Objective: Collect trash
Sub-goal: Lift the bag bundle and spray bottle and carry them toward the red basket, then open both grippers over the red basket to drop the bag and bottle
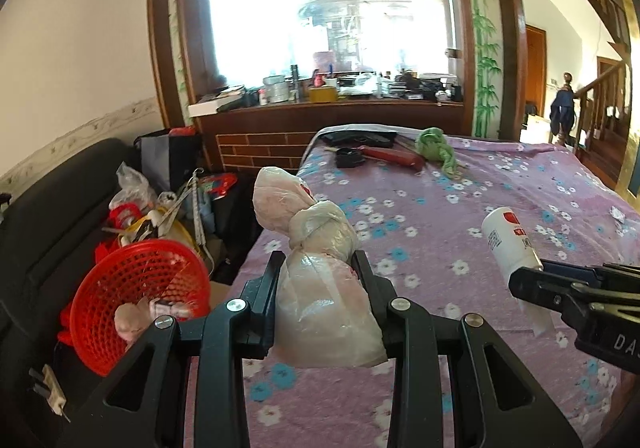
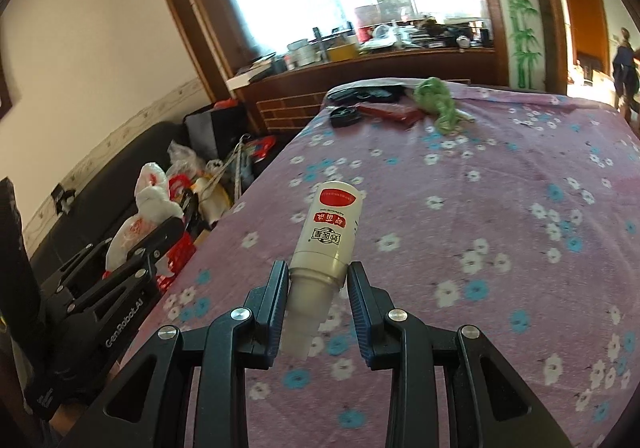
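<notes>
My left gripper [image 1: 318,268] is shut on a knotted white plastic bag [image 1: 316,248] and holds it above the left edge of the purple flowered table [image 1: 460,207]. My right gripper [image 2: 318,276] is shut on a white bottle with a red label [image 2: 330,232], held above the same table [image 2: 500,187]. The bottle [image 1: 506,238] and the right gripper [image 1: 532,282] also show at the right of the left wrist view. The left gripper [image 2: 160,236] with its bag [image 2: 148,207] shows at the left of the right wrist view.
A red mesh basket [image 1: 140,300] holding a pink lump sits left of the table on a dark sofa, among bags and clutter [image 1: 160,207]. At the table's far end lie a green cloth [image 1: 434,145], a red flat object [image 1: 394,156] and black items [image 1: 350,157].
</notes>
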The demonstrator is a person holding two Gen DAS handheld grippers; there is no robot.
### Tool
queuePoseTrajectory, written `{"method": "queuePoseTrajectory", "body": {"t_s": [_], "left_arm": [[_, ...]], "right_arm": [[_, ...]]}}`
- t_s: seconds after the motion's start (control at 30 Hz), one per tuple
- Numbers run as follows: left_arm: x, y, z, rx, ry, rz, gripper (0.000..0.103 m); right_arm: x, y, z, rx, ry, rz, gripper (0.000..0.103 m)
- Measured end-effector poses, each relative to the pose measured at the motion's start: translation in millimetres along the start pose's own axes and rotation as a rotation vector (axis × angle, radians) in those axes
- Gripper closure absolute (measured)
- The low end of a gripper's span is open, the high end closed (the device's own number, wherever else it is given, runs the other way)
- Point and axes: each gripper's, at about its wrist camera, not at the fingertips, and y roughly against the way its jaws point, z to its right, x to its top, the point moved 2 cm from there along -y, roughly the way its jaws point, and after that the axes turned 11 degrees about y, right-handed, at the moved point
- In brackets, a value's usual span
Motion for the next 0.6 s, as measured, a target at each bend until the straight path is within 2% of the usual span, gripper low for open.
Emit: {"method": "queuePoseTrajectory", "body": {"t_s": [0.6], "left_arm": [[-0.6,-3.9,-88.9,0.086,0.121,-0.009,0.071]], "right_arm": [[16.6,-42.3,-76.7,0.083,0.109,-0.080,0.070]]}}
